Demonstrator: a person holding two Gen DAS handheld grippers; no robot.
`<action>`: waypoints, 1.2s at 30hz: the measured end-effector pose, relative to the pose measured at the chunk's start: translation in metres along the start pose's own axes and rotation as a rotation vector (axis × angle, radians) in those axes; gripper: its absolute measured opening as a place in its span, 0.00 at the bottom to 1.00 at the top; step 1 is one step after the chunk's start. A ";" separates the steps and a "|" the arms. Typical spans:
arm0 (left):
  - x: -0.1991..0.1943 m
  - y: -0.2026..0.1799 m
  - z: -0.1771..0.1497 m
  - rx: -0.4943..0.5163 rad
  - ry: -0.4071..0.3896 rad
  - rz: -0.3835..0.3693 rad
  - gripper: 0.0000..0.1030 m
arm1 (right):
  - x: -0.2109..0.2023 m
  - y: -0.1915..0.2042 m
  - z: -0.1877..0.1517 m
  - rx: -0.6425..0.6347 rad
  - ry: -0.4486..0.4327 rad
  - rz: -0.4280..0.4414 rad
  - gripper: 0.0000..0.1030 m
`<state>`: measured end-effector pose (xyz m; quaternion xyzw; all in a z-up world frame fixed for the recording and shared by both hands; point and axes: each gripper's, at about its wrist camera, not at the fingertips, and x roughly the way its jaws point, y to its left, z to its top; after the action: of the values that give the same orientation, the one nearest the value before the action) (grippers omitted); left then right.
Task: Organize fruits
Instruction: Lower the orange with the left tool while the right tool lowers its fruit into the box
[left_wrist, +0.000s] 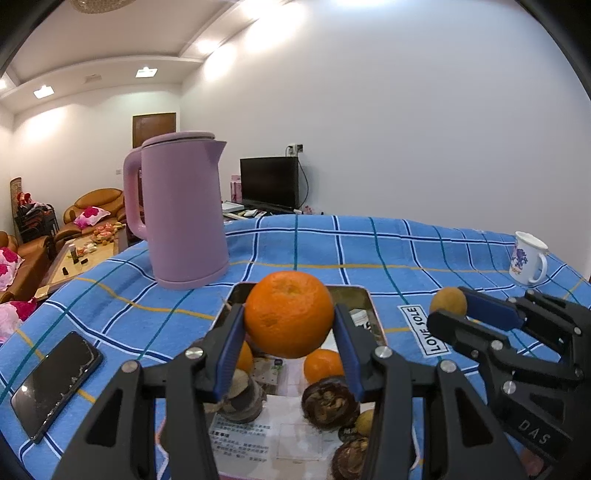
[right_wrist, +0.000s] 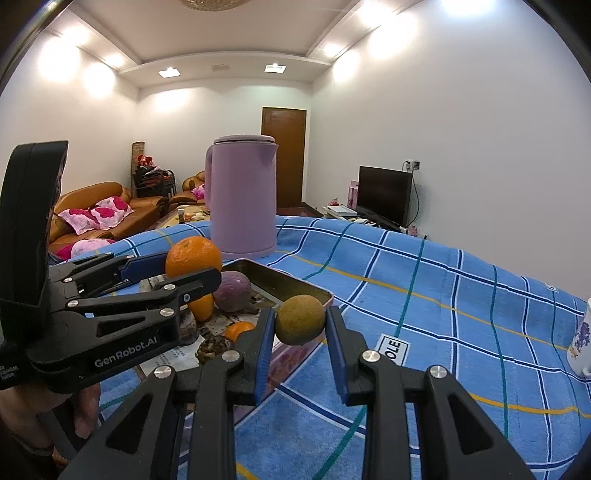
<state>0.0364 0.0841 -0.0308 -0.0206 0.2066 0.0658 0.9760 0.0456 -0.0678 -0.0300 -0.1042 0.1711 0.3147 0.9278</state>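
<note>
Here both grippers carry fruit above the tray (left_wrist: 371, 310): the left gripper (left_wrist: 290, 325) clamps an orange (left_wrist: 289, 314), the right gripper (right_wrist: 300, 325) pinches a small brown fruit (right_wrist: 300, 319), so next each likely needs a free spot for setting down.
</note>
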 end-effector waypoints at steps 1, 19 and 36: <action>-0.001 0.001 0.000 0.000 0.000 0.001 0.48 | 0.001 0.001 0.000 -0.002 0.001 0.003 0.29; -0.009 0.024 -0.005 -0.013 0.016 0.030 0.48 | 0.015 0.019 0.005 -0.047 0.018 0.041 0.29; -0.013 0.032 -0.008 0.012 0.026 0.042 0.48 | 0.019 0.028 0.006 -0.054 0.020 0.063 0.29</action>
<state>0.0171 0.1135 -0.0328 -0.0113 0.2198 0.0845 0.9718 0.0434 -0.0341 -0.0343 -0.1269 0.1753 0.3470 0.9126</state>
